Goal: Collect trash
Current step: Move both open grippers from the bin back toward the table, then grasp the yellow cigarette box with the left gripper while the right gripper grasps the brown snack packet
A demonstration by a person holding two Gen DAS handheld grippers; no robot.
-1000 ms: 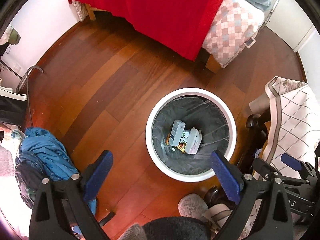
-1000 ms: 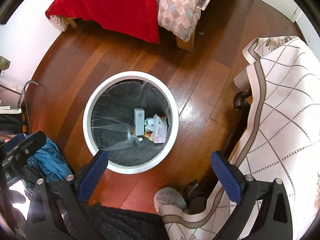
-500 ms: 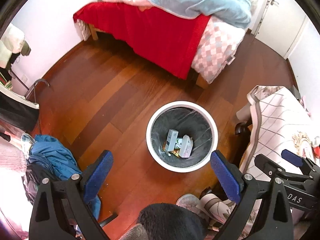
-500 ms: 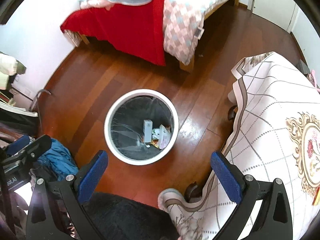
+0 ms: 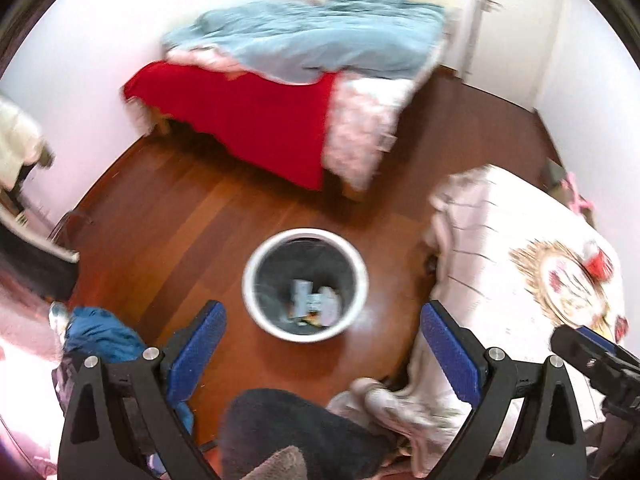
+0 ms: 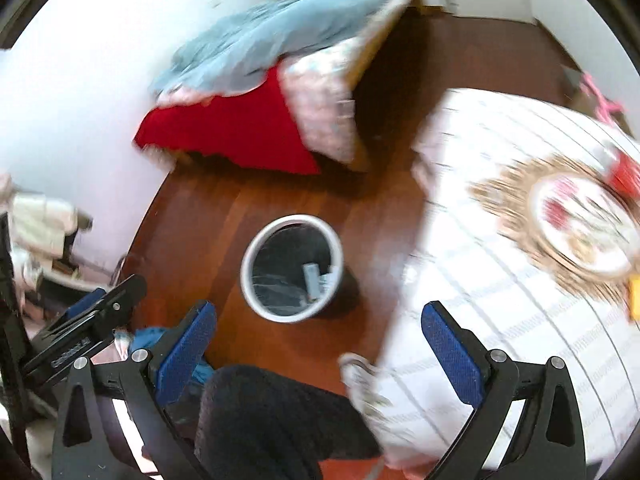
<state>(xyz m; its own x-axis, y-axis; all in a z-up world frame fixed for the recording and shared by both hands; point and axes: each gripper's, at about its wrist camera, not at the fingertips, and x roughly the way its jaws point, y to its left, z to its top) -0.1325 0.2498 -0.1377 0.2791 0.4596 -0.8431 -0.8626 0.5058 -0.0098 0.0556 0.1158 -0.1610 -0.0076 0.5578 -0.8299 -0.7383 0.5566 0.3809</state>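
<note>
Count: one white bin (image 5: 256,312) holding at least two boxes (image 5: 301,298), one bed (image 5: 256,128), one cloth-covered counter (image 5: 520,280), two wide-open tools (image 5: 324,340) (image 6: 318,340).

Nothing is reading clearly: white lettering is showing on the left gripper (image 6: 86,320) in the right wrist view, but blur is leaving it illegible.

Round white-rimmed waste bin (image 5: 256,308) with dark grey plastic liner: upright on the red-brown wooden floor, open-topped, between bed and cloth-covered surface. Contents: pale grey-white rectangular carton (image 5: 301,294), a second whitish packet (image 5: 330,304) beside it, small orange-yellow scraps underneath; all lying at the bottom, blurred.
</note>
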